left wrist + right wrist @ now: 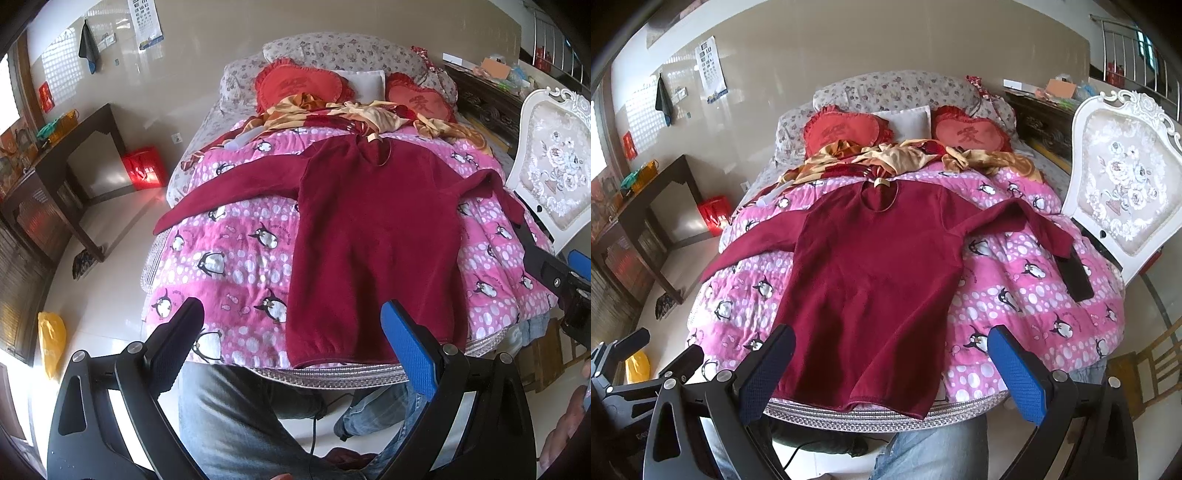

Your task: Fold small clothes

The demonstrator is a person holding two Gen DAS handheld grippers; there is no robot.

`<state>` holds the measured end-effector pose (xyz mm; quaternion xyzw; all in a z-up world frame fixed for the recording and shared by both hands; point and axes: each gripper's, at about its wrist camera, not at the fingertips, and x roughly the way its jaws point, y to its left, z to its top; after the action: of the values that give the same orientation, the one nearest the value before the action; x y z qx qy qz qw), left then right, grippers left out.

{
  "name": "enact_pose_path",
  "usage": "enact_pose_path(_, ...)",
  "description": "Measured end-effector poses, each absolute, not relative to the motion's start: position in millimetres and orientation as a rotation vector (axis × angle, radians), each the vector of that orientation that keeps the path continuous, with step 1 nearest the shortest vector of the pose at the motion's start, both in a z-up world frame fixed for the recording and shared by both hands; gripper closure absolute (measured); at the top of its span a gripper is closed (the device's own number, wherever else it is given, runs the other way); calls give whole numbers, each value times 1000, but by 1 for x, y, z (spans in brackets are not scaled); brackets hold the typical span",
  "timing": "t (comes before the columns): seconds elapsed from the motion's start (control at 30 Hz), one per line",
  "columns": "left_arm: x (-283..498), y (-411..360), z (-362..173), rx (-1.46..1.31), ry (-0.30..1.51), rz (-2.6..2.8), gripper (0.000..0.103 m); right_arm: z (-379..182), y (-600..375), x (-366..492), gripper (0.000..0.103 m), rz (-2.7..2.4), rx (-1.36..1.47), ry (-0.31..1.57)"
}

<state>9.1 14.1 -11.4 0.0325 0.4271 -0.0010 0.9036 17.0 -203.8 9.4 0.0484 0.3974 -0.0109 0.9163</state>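
Observation:
A dark red long-sleeved top [373, 236] lies flat and face up on the pink penguin quilt [236, 258], sleeves spread to both sides, hem at the near edge of the bed. It also shows in the right wrist view [871, 273]. My left gripper [291, 325] is open and empty, held above the hem's left part. My right gripper [890, 350] is open and empty, above the hem. The right gripper also shows at the right edge of the left wrist view [554, 266].
Two red heart cushions [842, 133] and a crumpled yellow-red cloth [905, 155] lie at the head of the bed. A white ornate chair [1123, 184] stands right of the bed. A dark phone [1075, 277] lies on the quilt. A dark desk [66, 162] stands left.

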Motion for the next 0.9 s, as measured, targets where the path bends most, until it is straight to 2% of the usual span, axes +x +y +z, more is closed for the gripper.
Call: enact_pose_path(0.9, 14, 0, -10, 90, 899, -2, 6, -2, -217, 27, 0, -8, 135, 857)
